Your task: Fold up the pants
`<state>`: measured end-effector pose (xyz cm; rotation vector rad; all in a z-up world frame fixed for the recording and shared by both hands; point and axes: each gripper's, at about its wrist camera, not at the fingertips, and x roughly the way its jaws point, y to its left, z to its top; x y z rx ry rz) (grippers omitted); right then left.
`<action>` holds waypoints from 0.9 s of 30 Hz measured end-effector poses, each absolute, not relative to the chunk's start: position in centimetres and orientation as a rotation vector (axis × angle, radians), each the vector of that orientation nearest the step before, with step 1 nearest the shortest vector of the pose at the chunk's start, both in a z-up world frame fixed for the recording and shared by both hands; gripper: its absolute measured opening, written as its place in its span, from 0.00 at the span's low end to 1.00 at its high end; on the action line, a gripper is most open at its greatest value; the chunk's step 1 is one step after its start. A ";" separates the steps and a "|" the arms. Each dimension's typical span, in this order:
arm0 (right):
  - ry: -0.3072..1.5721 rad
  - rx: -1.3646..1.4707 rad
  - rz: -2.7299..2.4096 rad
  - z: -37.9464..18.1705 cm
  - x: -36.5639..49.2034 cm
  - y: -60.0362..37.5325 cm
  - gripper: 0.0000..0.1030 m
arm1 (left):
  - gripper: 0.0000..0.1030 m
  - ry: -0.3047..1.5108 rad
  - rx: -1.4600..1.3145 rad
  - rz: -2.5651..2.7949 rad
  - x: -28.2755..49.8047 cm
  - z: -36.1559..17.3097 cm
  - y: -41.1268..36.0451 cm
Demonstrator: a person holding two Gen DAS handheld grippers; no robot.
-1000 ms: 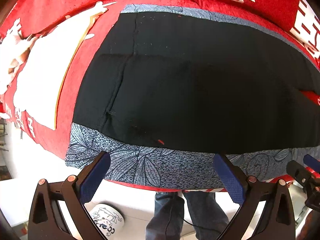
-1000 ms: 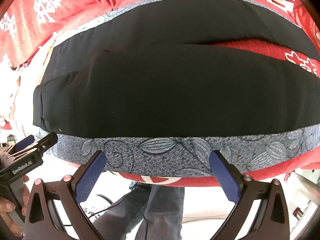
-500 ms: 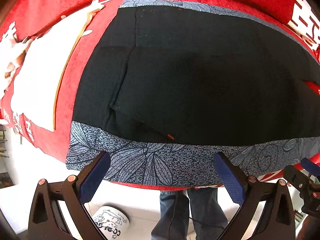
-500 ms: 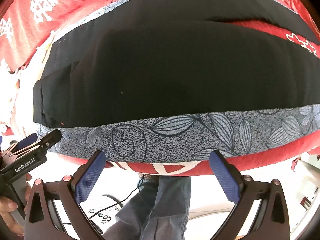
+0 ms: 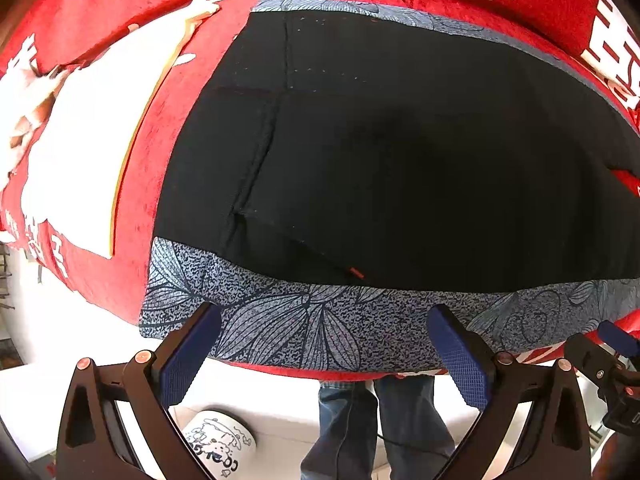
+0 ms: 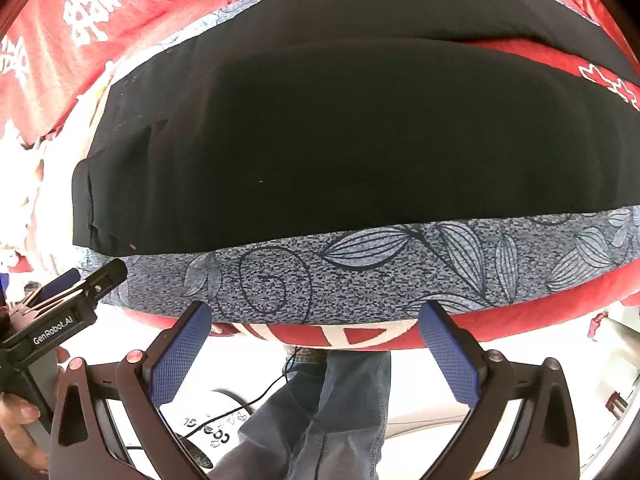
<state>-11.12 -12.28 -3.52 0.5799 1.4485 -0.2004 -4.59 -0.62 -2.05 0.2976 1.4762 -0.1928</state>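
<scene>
Black pants (image 5: 400, 168) lie flat on the red-covered table, with a grey leaf-patterned band (image 5: 304, 320) running along their near edge. In the right wrist view the pants (image 6: 360, 148) fill the middle, and two legs part at the upper right. My left gripper (image 5: 322, 320) is open, its blue pads (image 5: 188, 356) straddling the band at the table's near edge. Open as well, my right gripper (image 6: 316, 312) hovers in front of the band (image 6: 360, 272), nothing between its fingers. Each gripper appears at the edge of the other's view: right gripper (image 5: 612, 356), left gripper (image 6: 94, 276).
The red tablecloth (image 5: 112, 32) bears white characters and a large white patch (image 5: 88, 140) left of the pants. Below the table edge stand a person's legs in jeans (image 6: 328, 408), a white cartoon-printed tub (image 5: 218, 444) and a black cable (image 6: 276, 384) on the pale floor.
Both grippers have moved in toward the pants' near edge; the patterned band now looms larger and sits just past the fingertips. Both stay open.
</scene>
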 end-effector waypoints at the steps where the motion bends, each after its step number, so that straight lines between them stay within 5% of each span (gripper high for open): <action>1: 1.449 0.580 -0.198 -3.5 -11.0 -12.1 1.00 | 1.00 1.478 0.295 -0.191 -4.6 -2.1 -0.5; 19: 1.398 0.846 0.084 -5.4 -11.9 -8.6 1.00 | 1.00 1.535 0.008 -0.238 -5.5 -2.2 6.8; 21: 1.372 0.932 0.109 -6.3 -12.4 -8.1 1.00 | 0.87 1.546 -0.051 -0.246 -5.3 -2.5 8.1; 23: 1.346 1.021 0.127 -7.5 -12.5 -7.4 0.99 | 0.86 1.568 -0.096 -0.255 -5.1 -3.3 9.1; 25: 1.310 1.077 0.137 -8.3 -12.4 -6.9 0.96 | 0.86 1.569 -0.140 -0.269 -5.2 -3.9 9.8; 27: 1.267 1.124 0.144 -9.0 -12.1 -6.3 0.80 | 0.86 1.570 -0.176 -0.289 -5.3 -4.2 10.1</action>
